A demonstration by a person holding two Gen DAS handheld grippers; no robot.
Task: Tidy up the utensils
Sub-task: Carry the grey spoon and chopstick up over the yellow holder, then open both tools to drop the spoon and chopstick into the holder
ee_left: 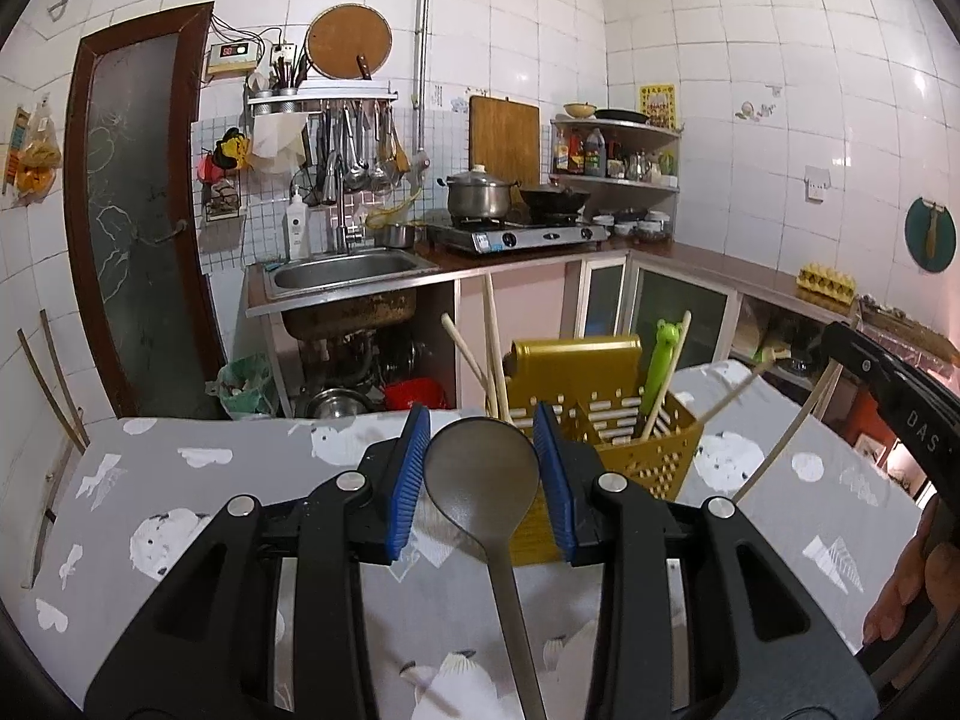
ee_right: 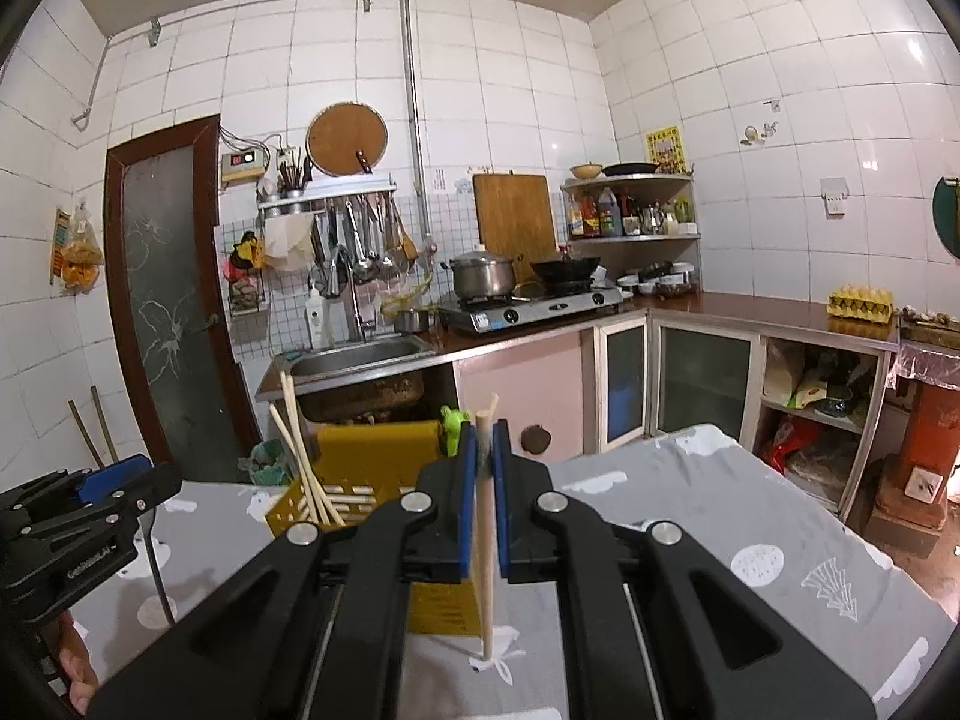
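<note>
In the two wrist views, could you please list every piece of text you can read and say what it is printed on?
"DAS": on the right gripper, letters cut off at the picture edge.
"GenROBOT-AI", roughly: on the left gripper, small and partly blurred.
Red digits on the wall display box: too blurred to read.
Yellow poster, bottle labels, stove panel: too small.

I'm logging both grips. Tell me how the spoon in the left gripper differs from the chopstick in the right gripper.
The metal spoon is grey with a broad bowl; the chopstick is pale and thin. The spoon's bowl sits between the left gripper's pads, handle hanging down; the right gripper pinches the chopstick's upper part. The spoon fills partly spread jaws; the chopstick sits in nearly closed ones. Both are near the yellow utensil holder.
</note>
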